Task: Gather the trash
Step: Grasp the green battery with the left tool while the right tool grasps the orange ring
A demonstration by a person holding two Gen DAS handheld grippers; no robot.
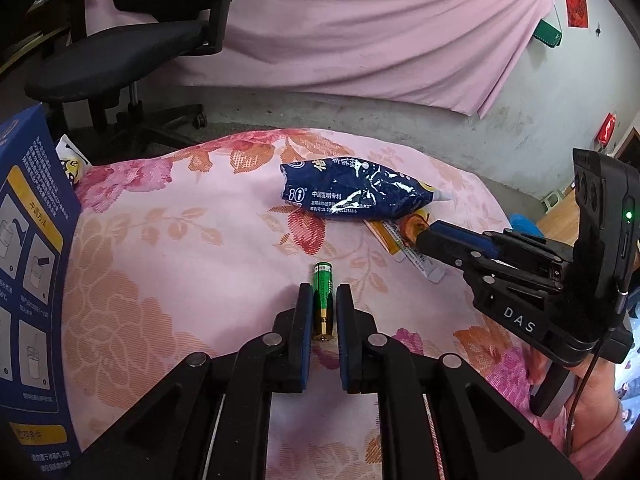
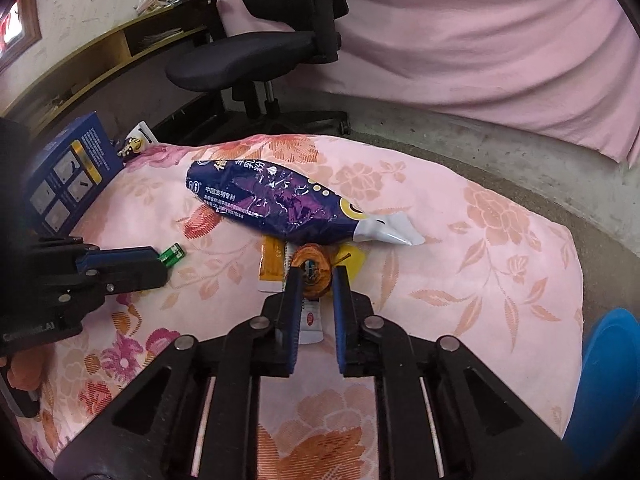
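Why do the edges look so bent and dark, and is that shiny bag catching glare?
Left wrist view: fisheye bends the table edge and blackens the corners; white glare streaks on the blue bag; the battery is sharp. Right wrist view: same curving, the bag looks purple with softer glints, and the blue bin is blurred.

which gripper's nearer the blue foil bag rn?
Right. The right gripper straddles the orange core just in front of the blue foil bag. The left gripper is farther back, straddling the green battery.
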